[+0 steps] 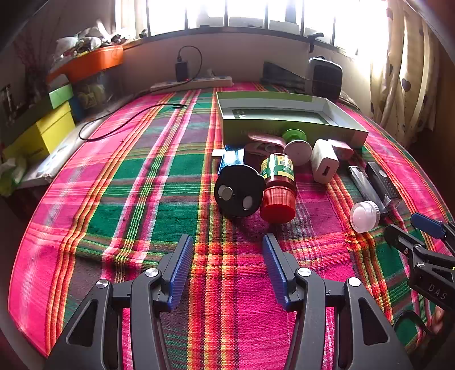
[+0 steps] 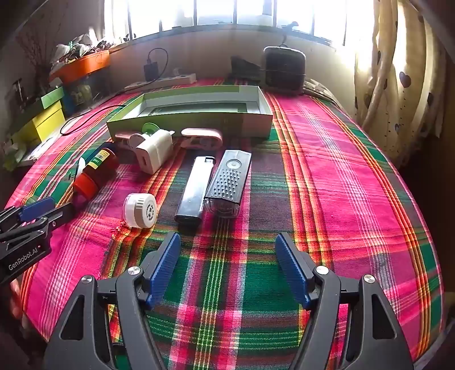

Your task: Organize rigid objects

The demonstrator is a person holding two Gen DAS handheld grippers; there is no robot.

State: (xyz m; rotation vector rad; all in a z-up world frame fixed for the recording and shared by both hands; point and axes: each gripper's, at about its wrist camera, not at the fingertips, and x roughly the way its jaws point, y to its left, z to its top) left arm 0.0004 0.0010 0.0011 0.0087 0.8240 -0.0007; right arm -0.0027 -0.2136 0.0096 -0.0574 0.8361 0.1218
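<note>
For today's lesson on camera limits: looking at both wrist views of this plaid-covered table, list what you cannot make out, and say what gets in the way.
- Green box, both views: part of its floor, hidden by its near wall.
- Blue item, left wrist view: mostly covered by the black round disc; identity unclear.
- Red-capped bottle label, both views: print too small.
- Window, both views: outside washed out by glare.
- Pink items, left wrist view: overlapped by the bottle and white pieces.

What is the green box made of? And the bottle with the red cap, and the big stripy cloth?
The green box looks like thin cardboard: flat matte walls with sharp folded corners. The bottle seems to be shiny plastic, with a ridged red cap and a paper-looking label; it could be glass. The cloth is woven fabric: you can see threads and small wrinkles.
</note>
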